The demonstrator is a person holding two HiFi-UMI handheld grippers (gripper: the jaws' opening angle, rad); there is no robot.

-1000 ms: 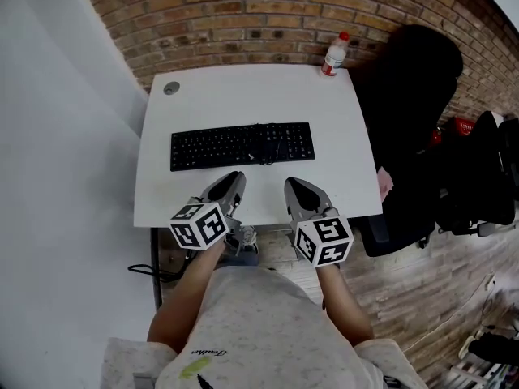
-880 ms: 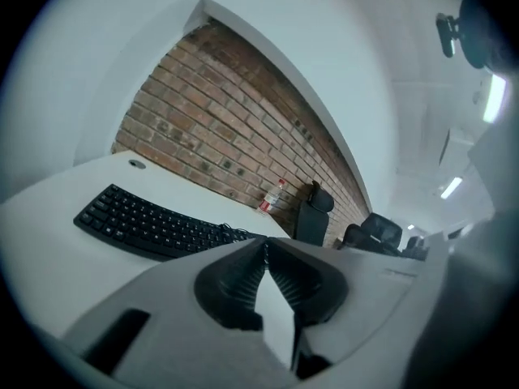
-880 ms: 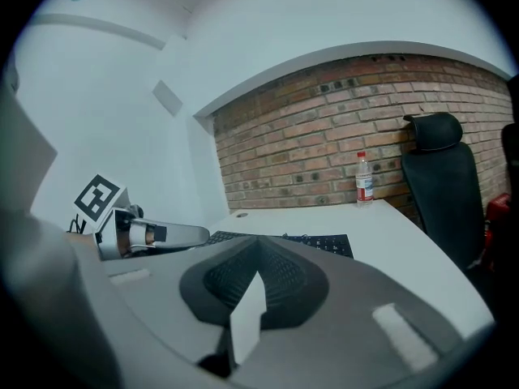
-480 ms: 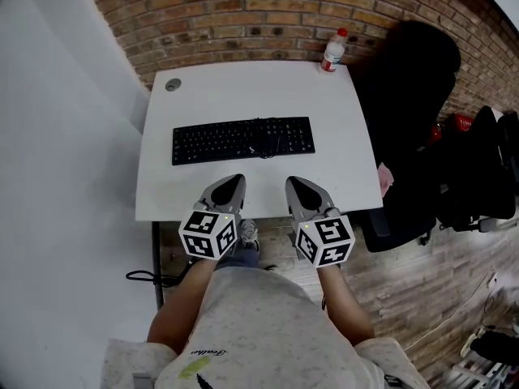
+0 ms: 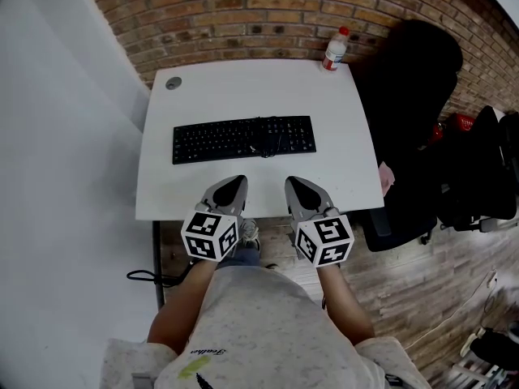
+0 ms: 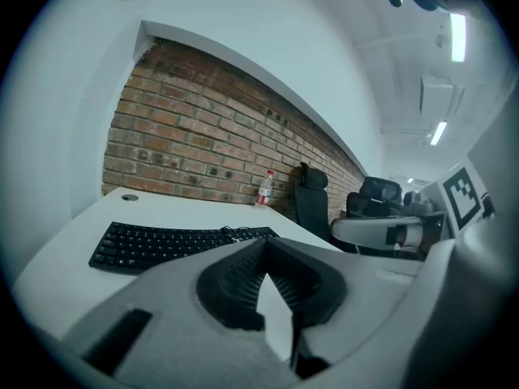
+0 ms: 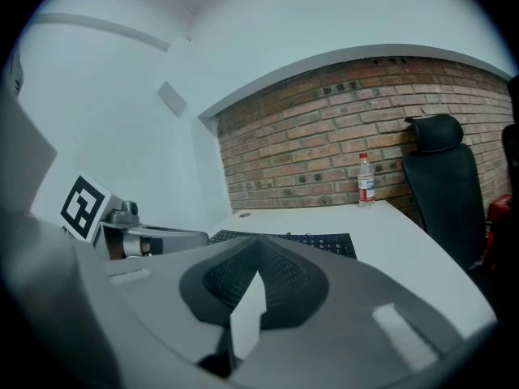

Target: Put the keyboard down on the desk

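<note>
The black keyboard (image 5: 243, 140) lies flat across the middle of the white desk (image 5: 243, 96), and neither gripper touches it. A tangle of its cable rests on the keys right of centre. My left gripper (image 5: 235, 183) hovers over the desk's front edge, shut, with nothing between its fingers. My right gripper (image 5: 293, 183) sits beside it at the same edge, also shut and empty. In the left gripper view the keyboard (image 6: 162, 241) is ahead and to the left of the closed left gripper (image 6: 263, 245). In the right gripper view the keyboard (image 7: 324, 241) shows just beyond the right gripper (image 7: 259, 245).
A plastic bottle (image 5: 333, 53) with a red cap stands at the desk's far right corner against the brick wall. A round cable grommet (image 5: 173, 83) is at the far left. A black office chair (image 5: 405, 96) stands right of the desk, with dark bags (image 5: 486, 168) further right.
My left gripper has drawn back a little toward the person and shifted slightly right. The right gripper and the keyboard have stayed where they were.
</note>
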